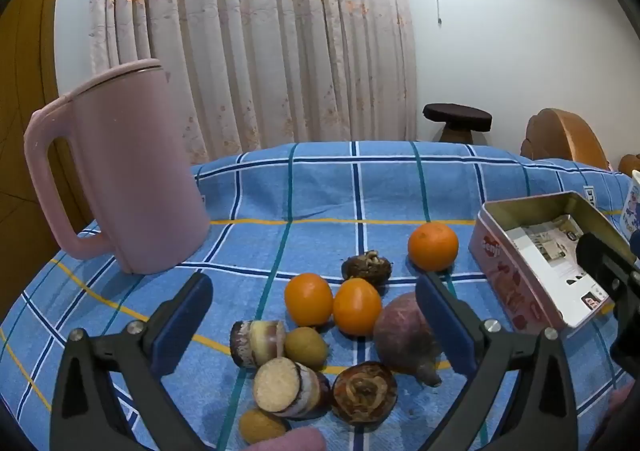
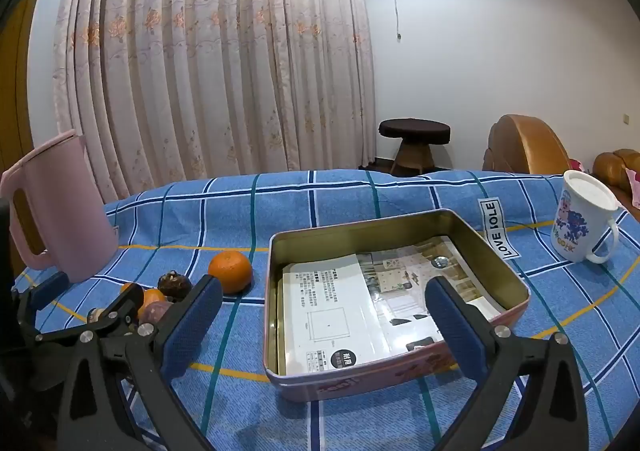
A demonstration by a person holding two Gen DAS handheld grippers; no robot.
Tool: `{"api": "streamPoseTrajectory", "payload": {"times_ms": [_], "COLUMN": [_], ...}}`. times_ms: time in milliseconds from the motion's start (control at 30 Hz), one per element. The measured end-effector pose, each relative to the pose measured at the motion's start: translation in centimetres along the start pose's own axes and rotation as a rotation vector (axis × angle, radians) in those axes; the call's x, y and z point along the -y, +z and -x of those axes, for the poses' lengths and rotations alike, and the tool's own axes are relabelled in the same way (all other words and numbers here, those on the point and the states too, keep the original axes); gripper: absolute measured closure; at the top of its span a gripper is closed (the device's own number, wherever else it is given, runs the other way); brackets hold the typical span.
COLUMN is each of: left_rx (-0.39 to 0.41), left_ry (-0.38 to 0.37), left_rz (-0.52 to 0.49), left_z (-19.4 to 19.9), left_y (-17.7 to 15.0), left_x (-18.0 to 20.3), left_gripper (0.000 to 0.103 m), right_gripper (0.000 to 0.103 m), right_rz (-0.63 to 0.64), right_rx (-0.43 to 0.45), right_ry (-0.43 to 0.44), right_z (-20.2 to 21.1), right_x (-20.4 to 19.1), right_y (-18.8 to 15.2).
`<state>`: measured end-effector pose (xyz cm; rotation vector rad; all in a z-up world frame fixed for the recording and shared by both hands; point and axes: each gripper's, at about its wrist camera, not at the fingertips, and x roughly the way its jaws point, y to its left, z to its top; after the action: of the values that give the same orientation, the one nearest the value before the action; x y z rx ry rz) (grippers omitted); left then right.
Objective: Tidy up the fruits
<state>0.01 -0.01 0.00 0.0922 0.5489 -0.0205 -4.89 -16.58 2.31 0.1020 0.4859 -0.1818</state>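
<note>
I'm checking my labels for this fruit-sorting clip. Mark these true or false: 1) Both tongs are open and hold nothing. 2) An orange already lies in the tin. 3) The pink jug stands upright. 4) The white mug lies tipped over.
1) Left tongs and right tongs open, holding nothing: true.
2) False: the tin holds only printed paper; the nearest orange sits on the cloth beside it.
3) Pink jug upright: true.
4) False: the white mug stands upright.

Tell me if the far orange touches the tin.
Apart. In the right wrist view, blue cloth shows between the far orange and the tin.
</note>
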Motion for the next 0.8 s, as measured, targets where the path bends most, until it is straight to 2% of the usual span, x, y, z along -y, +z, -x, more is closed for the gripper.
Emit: {"api": "streamPoseTrajectory", "payload": {"times_ms": [267, 800], "left_rx": [-0.016, 0.013], "left_ry": [0.006, -0.003], "left_rz": [0.031, 0.004], "left_z": [-0.4, 0.2], "left_y": [0.1, 0.2], "left_x": [-0.4, -0.2], "left_gripper": [0.0, 0.0], "right_gripper": [0.001, 0.001], "right_rz": [-0.001, 0.001], "right_rx": [-0.003, -0.034], "right_ry": [0.0, -0.014], "right_z": [-0.1, -1.1], "right_x": [-0.1, 0.0], "right_y": [-0.5, -0.4]}}
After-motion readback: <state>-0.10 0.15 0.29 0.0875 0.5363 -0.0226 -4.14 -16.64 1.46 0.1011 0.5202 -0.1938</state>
